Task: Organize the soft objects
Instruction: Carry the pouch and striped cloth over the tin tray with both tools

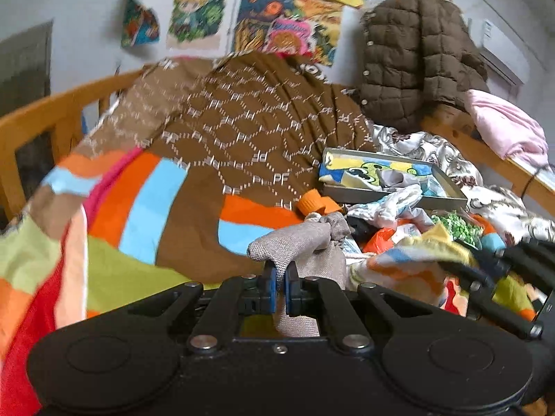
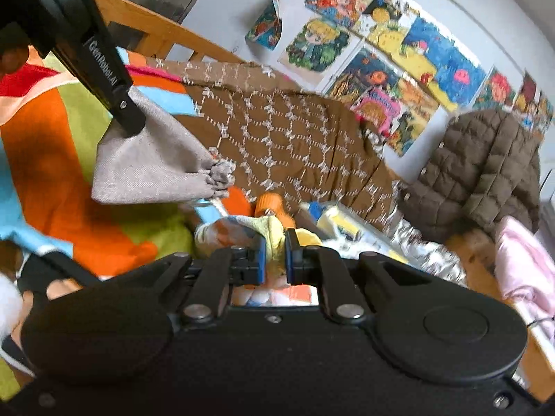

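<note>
My left gripper (image 1: 281,289) is shut on a grey drawstring cloth pouch (image 1: 305,242) and holds it above the bed. The pouch also shows in the right wrist view (image 2: 152,166), hanging from the left gripper's fingers (image 2: 126,118). My right gripper (image 2: 275,254) is shut on a yellow, orange and blue soft cloth item (image 2: 242,230). That item and the right gripper's fingers (image 1: 485,267) show in the left wrist view at the right, with the cloth (image 1: 416,253) just right of the pouch.
A multicoloured quilt (image 1: 138,208) and a brown patterned blanket (image 1: 260,128) cover the bed. A shallow tin tray (image 1: 392,180), an orange cap (image 1: 312,204) and mixed clutter (image 1: 458,225) lie at the right. A brown puffer jacket (image 1: 416,59) and pink cloth (image 1: 506,124) hang on the wooden rail.
</note>
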`<action>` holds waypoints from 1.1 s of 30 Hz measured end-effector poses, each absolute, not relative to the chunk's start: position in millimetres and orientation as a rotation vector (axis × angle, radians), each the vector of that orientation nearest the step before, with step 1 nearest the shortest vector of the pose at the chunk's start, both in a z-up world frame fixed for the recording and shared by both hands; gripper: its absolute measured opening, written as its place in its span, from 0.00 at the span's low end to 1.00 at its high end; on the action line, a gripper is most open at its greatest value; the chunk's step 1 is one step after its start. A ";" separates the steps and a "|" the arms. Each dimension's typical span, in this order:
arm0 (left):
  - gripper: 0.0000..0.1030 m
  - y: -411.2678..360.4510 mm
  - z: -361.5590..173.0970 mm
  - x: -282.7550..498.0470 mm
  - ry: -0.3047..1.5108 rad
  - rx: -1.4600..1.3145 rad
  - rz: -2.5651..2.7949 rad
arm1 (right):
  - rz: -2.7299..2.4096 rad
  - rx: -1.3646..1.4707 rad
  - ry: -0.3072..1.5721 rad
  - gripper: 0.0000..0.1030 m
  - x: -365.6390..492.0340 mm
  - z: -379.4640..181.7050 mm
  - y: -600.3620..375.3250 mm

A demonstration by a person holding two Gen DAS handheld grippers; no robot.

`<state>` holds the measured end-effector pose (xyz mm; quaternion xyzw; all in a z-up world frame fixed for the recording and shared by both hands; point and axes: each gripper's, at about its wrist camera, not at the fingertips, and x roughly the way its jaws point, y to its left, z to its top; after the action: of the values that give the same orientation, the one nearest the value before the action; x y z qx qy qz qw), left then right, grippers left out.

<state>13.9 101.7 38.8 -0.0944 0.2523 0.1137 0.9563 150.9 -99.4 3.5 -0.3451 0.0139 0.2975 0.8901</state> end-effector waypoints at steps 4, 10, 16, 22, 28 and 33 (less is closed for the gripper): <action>0.04 105.0 53.8 16.4 0.499 -0.141 0.216 | 0.601 -0.723 -0.014 0.05 147.2 13.3 -99.2; 0.03 112.4 85.9 23.3 0.474 -0.084 0.216 | 0.600 -0.727 -0.048 0.05 148.5 38.7 -102.6; 0.03 111.6 128.9 41.3 0.464 -0.036 0.203 | 0.623 -0.791 -0.112 0.05 156.2 64.0 -103.1; 0.03 97.8 160.8 65.9 0.435 0.012 0.194 | 0.625 -0.802 -0.159 0.05 176.1 96.0 -103.5; 0.04 79.9 177.4 98.5 0.418 0.021 0.171 | 0.629 -0.775 -0.147 0.05 208.4 125.2 -104.3; 0.04 67.6 175.1 136.6 0.436 0.063 0.145 | 0.625 -0.740 -0.107 0.05 241.4 135.1 -109.3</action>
<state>136.6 67.6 175.1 0.0313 0.2163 0.0721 0.9732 241.4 -109.3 135.1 -0.3557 -0.0513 0.3005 0.8835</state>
